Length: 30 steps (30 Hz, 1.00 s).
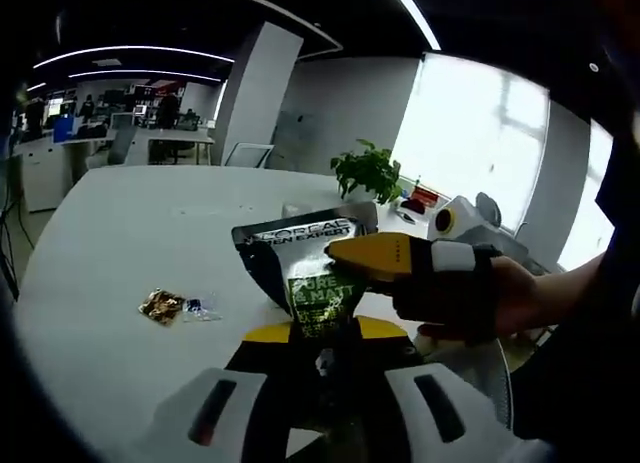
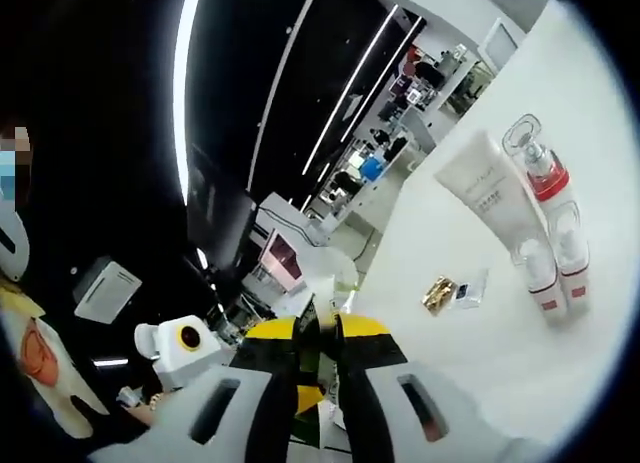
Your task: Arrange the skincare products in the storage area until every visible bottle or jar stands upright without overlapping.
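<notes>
In the left gripper view, the left gripper (image 1: 322,355) rises from the bottom edge with its yellow-tipped jaws pressed onto the lower end of a dark tube (image 1: 303,266), which stands up above them, its printed face toward the camera. The right gripper (image 1: 368,255) reaches in from the right, held by a gloved hand (image 1: 460,295); its yellow tip lies against the tube's right side, but I cannot tell from here how its jaws stand. Left of the tube, a small gold wrapper (image 1: 161,306) and a clear packet (image 1: 200,308) lie side by side on the white table (image 1: 120,233). At the table's far edge there is a green plant (image 1: 367,170).

In the right gripper view the scene is rolled. The right gripper (image 2: 320,351) shows its yellow tips drawn close together with a dark object between them, too hidden to name. Out on the table (image 2: 560,133) a white tube (image 2: 487,186) lies flat, and just beside it is a clear bottle (image 2: 537,169) with a red band. Two small white bottles (image 2: 556,259) with red bases lie next to each other, near those. The wrapper (image 2: 437,294) and packet (image 2: 467,289) rest left of them
</notes>
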Tool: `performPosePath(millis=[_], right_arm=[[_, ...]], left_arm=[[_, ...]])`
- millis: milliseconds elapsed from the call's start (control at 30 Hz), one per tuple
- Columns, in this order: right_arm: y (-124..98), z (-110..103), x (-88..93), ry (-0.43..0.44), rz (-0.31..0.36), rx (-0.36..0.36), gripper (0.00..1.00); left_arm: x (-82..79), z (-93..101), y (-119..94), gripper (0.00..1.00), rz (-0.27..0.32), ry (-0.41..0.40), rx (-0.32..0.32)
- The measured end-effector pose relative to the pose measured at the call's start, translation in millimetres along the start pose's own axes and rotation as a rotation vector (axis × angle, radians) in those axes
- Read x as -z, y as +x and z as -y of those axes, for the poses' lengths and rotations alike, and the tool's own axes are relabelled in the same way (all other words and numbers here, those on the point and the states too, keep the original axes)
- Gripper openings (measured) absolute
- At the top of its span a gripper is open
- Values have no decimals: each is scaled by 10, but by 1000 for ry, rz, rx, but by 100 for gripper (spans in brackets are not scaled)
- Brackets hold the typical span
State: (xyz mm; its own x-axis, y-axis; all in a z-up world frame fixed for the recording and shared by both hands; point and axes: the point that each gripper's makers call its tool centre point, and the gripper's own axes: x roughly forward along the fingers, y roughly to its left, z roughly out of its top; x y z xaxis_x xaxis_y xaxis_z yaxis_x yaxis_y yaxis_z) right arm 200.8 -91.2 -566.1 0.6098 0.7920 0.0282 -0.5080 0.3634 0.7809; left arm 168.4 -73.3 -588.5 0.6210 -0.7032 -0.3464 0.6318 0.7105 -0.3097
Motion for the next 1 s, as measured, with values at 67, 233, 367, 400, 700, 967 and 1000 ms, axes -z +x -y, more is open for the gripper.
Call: performPosePath(millis=[67, 233, 367, 400, 700, 967, 1000], right_arm=[[-16, -19, 3, 43, -5, -16, 12], [-45, -41, 3, 114, -6, -38, 7], [-64, -53, -15, 96, -19, -52, 3], [-70, -57, -15, 93, -25, -56, 2], [-154, -274, -197, 103, -12, -180, 1], [-237, -720, -325, 130, -56, -395, 1], [-242, -778, -331, 146, -65, -423, 1]], left_arm=[[15, -25, -2, 22, 2, 3, 5], [1, -55, -28, 35, 3, -6, 20], [-50, -46, -73, 43, 15, -21, 66], [-64, -78, -97, 41, 17, -31, 63], [-178, -167, -233, 55, 69, -123, 158], [-452, 214, -380, 61, 134, -309, 465], [-462, 236, -390, 59, 132, -322, 482]])
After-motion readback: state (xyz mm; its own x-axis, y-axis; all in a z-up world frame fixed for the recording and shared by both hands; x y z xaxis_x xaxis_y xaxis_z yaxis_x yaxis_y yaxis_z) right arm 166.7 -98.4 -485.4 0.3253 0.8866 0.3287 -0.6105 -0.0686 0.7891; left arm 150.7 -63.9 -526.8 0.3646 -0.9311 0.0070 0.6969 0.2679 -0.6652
